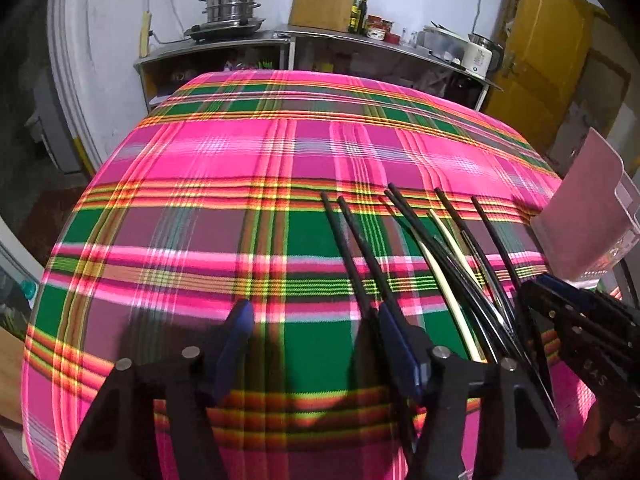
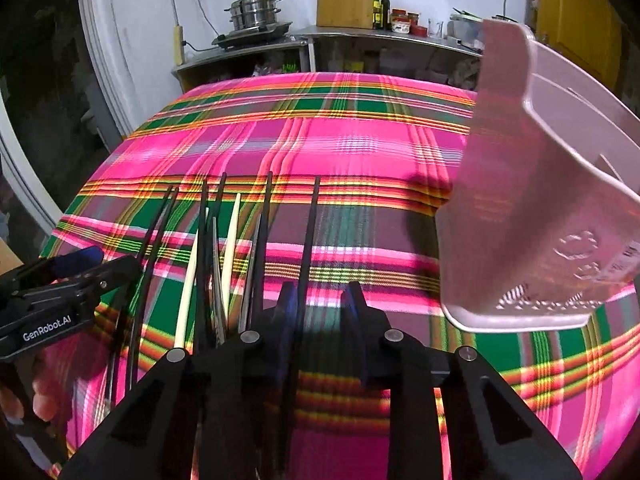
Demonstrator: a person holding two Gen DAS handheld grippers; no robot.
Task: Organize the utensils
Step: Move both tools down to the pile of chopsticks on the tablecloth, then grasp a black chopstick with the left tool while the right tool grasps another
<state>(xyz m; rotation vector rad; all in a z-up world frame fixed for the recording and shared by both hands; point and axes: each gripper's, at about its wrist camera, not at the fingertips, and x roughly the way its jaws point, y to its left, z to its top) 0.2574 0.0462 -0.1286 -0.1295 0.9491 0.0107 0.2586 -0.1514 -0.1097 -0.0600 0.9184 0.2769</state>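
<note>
Several black chopsticks and two cream ones (image 1: 452,264) lie in a loose fan on the plaid tablecloth (image 1: 240,168). My left gripper (image 1: 318,334) is open; a pair of black chopsticks (image 1: 356,256) runs in beside its right blue pad, and the left pad stands well apart. In the right wrist view the same fan of chopsticks (image 2: 224,248) lies left of my right gripper (image 2: 321,312). One black chopstick (image 2: 309,236) passes between its jaws close to the left pad, with a gap to the right pad, so it is open. A pink utensil holder (image 2: 540,208) stands on the right.
The other gripper shows at each view's side: the right gripper (image 1: 580,320) and the left gripper (image 2: 60,284), with a person's fingers under it. Beyond the table is a steel counter (image 1: 256,40) with a steamer pot (image 1: 232,4), a cutting board and bottles.
</note>
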